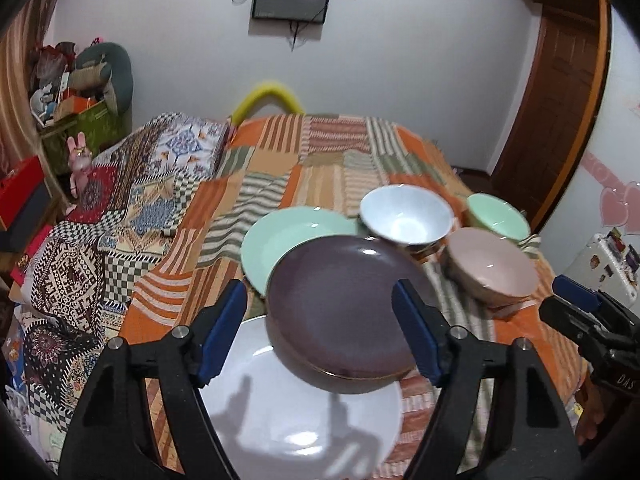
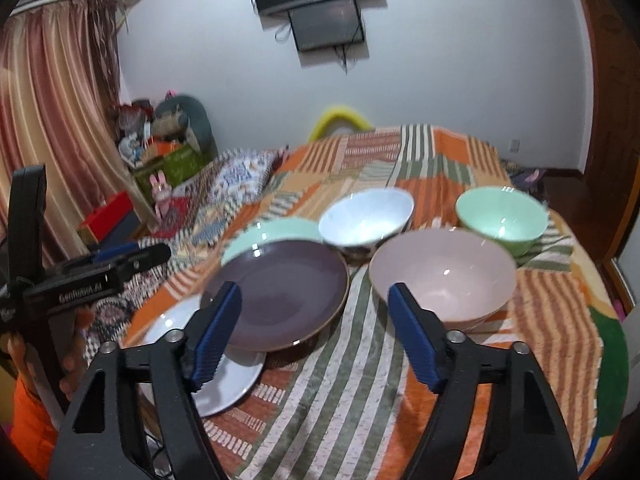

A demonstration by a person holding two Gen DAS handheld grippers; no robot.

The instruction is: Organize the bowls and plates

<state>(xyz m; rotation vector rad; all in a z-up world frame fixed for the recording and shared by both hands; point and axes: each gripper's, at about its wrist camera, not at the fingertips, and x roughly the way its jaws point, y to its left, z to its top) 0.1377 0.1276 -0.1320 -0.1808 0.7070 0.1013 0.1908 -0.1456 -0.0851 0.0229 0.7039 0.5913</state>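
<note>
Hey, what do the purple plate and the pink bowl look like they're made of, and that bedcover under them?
The purple plate looks like glazed ceramic with a satin finish: soft sheen, brownish rim edge. The pink bowl looks like glossy ceramic or melamine; bright highlights show inside, but the look leaves it open. The bedcover is woven fabric, matte, with striped patchwork and visible weave.

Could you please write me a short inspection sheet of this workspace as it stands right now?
Surface: bed with a striped patchwork cover.
Job's things: purple plate overlapping the white plate and the green plate; white bowl, pink bowl, green bowl standing apart.
Clutter: nothing seen among the dishes.
Grippers: left gripper and right gripper, jaws apart, holding nothing.
Cables: dangling under the wall screens.
Surroundings: curtain, wooden door, boxes of toys.
</note>
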